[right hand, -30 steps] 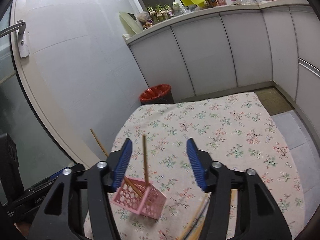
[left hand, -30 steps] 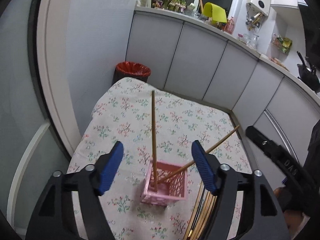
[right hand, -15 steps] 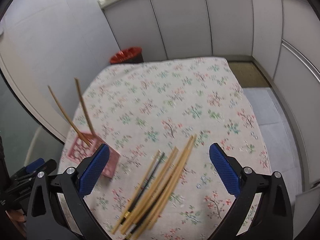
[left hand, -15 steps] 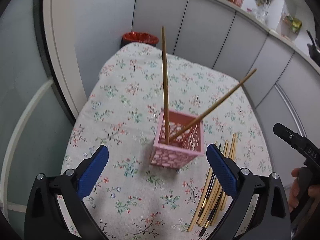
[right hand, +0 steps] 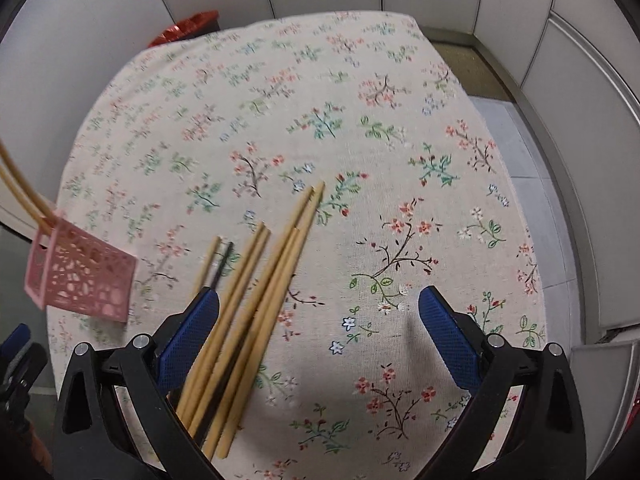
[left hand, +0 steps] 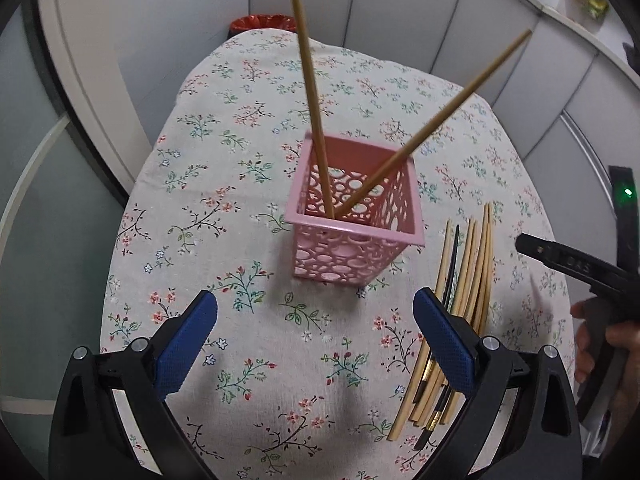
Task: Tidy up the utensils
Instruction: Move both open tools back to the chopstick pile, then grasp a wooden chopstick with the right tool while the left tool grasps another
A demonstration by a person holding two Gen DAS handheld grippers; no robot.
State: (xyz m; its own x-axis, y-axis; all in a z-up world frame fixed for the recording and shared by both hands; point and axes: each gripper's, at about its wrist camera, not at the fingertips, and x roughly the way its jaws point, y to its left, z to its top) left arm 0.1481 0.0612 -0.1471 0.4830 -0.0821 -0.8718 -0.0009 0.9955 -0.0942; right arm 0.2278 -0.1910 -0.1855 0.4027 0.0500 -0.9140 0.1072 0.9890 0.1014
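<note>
Both jaws released: left gripper (left hand: 315, 326) faces the pink basket (left hand: 352, 222) mid-frame holding two leaning chopsticks (left hand: 310, 80), while right gripper (right hand: 319, 320) hangs above the loose chopstick pile (right hand: 256, 280) lower left, where a wide grab risks scattering several or nudging the light basket over.

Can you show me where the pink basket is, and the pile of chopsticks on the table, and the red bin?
pink basket (left hand: 352, 254): left wrist view, its near perforated wall.
pile of chopsticks (right hand: 256, 300): right wrist view, middle of the bundle.
red bin (left hand: 264, 23): left wrist view, its rim beyond the table's far edge.
</note>
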